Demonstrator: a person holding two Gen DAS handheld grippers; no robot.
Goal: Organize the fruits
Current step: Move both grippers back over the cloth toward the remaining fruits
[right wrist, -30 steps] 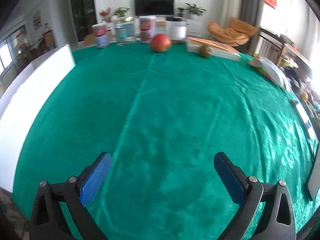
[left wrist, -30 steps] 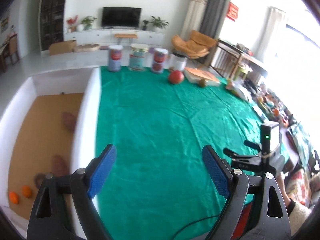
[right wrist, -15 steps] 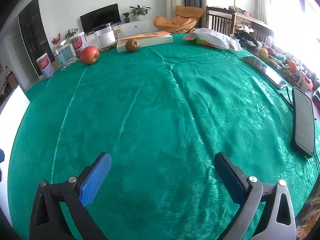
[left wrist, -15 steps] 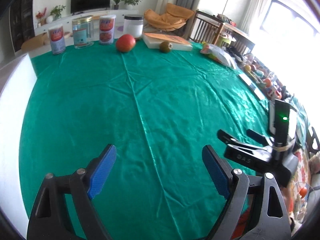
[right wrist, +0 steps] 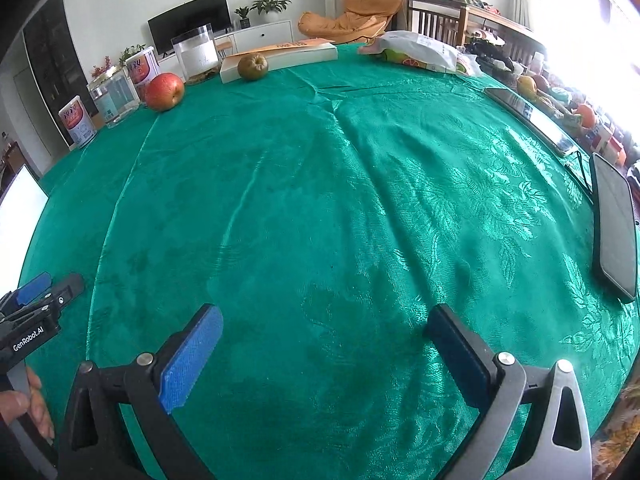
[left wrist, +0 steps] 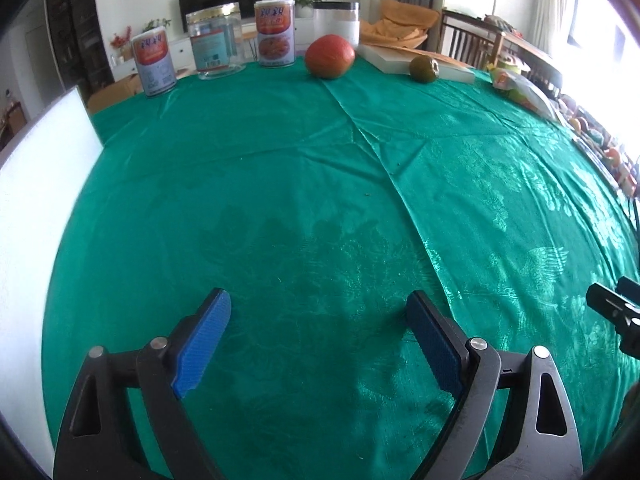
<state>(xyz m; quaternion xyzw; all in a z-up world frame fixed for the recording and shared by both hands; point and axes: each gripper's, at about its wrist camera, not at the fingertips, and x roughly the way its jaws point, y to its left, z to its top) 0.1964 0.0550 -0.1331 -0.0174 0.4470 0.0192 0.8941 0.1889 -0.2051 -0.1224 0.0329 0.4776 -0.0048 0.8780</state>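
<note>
A red apple [left wrist: 329, 56] and a small brown-green fruit [left wrist: 424, 68] sit at the far edge of the green tablecloth [left wrist: 320, 200]; both also show in the right wrist view, the apple [right wrist: 164, 91] and the brown-green fruit [right wrist: 252, 66]. My left gripper [left wrist: 318, 330] is open and empty, low over the near cloth. My right gripper [right wrist: 326, 344] is open and empty over the near cloth. The left gripper shows at the right view's left edge [right wrist: 36, 300].
Two printed cans [left wrist: 154, 62], a glass jar [left wrist: 216, 46] and a white canister [left wrist: 336, 24] line the far edge. A flat white box [left wrist: 416, 62] lies behind the small fruit. A white box wall [left wrist: 36, 200] stands at left. Two dark tablets [right wrist: 614, 224] lie at right.
Both views have swung right and forward across the table. The white box with fruit inside has left the left wrist view; the apple and small fruit look nearer. Both grippers stay open.
</note>
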